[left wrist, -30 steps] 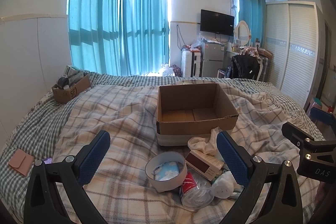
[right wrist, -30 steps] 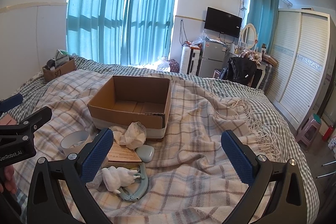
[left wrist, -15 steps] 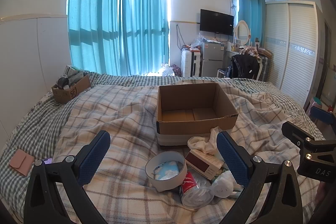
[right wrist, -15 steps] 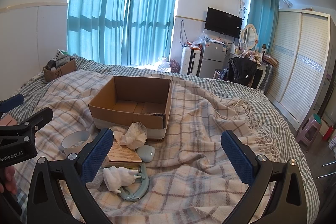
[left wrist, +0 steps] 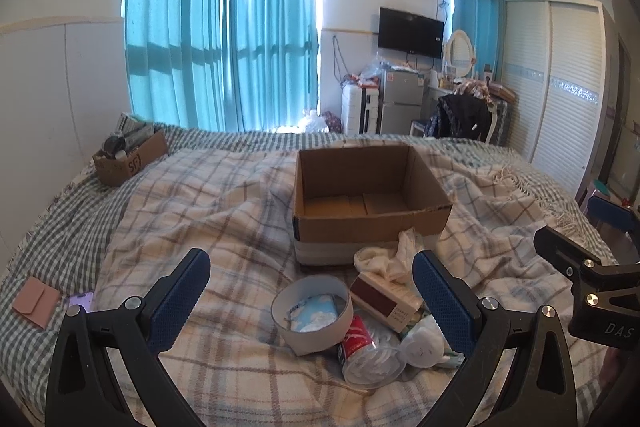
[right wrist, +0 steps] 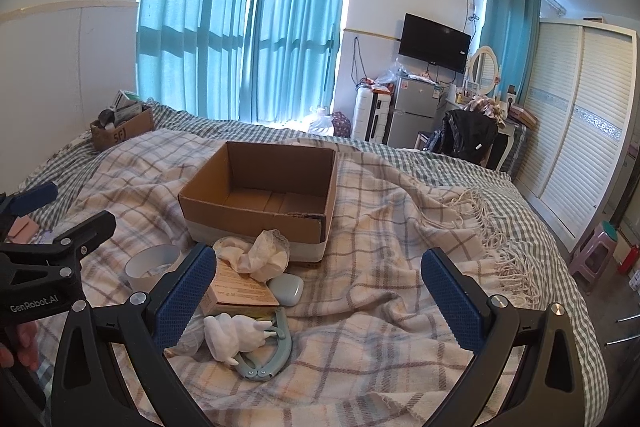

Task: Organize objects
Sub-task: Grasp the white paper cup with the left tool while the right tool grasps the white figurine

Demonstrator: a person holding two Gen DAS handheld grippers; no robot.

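An open cardboard box (left wrist: 370, 183) sits empty on the plaid blanket, also in the right wrist view (right wrist: 260, 187). In front of it lies a pile: a white round tub (left wrist: 312, 307), a crushed plastic bottle with a red label (left wrist: 366, 351), a small box (left wrist: 386, 301), a crumpled white cloth (right wrist: 256, 253), a pale blue case (right wrist: 286, 289), a white figurine (right wrist: 232, 337) and a grey-blue clamp (right wrist: 266, 355). My left gripper (left wrist: 308, 301) is open above the tub. My right gripper (right wrist: 320, 297) is open, just right of the pile.
A smaller cardboard box of odds and ends (left wrist: 130, 155) stands at the bed's far left by the wall. A pink wallet (left wrist: 36, 301) and a purple phone (left wrist: 82, 301) lie at the left edge. Wardrobe, fridge and chair stand beyond the bed.
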